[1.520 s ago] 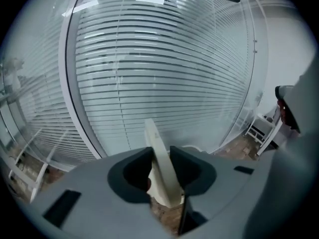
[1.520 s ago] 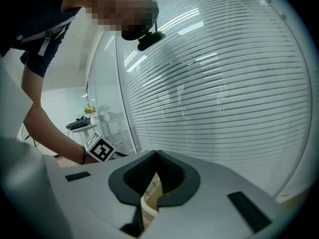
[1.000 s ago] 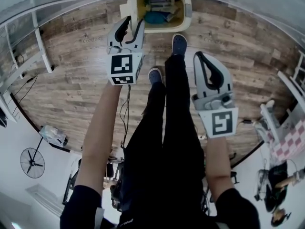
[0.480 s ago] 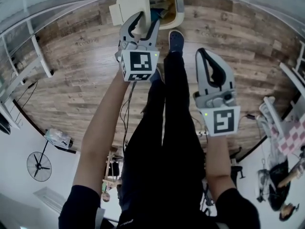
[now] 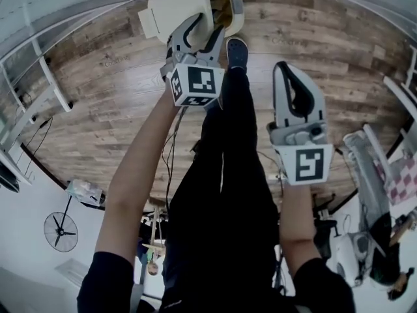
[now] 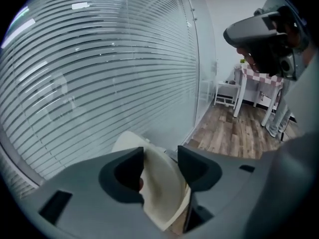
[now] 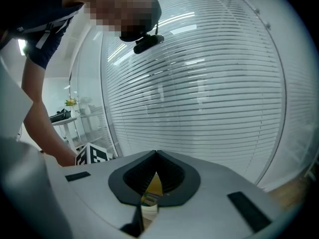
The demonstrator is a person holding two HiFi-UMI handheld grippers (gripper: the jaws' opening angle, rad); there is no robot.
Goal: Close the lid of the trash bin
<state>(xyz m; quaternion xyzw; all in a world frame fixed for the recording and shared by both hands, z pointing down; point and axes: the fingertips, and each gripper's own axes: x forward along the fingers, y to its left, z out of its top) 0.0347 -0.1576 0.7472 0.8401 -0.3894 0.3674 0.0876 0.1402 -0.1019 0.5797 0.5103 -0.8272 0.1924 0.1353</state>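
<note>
The bin is seen at the top of the head view, set on a wood floor. Its cream lid is raised on the bin's left side and tilted over the opening, which is only partly covered; a yellow lining is left showing on the bin's right side. A dark shoe is planted just beside the bin's near wall.

The left gripper is held at the bin's near side, with the lid's edge taken in between its two jaws. In the left gripper view the lid is seen running up between the jaws of the left gripper, which are opening. The lid seems to lie against one jaw and just clear of the other, though this is hard to judge at such close range. Slatted blinds are seen behind the bin.

The right gripper is held well apart from the bin, on its near right side. In the right gripper view its jaws are pressed together tip to tip, and nothing is gripped between them
</note>
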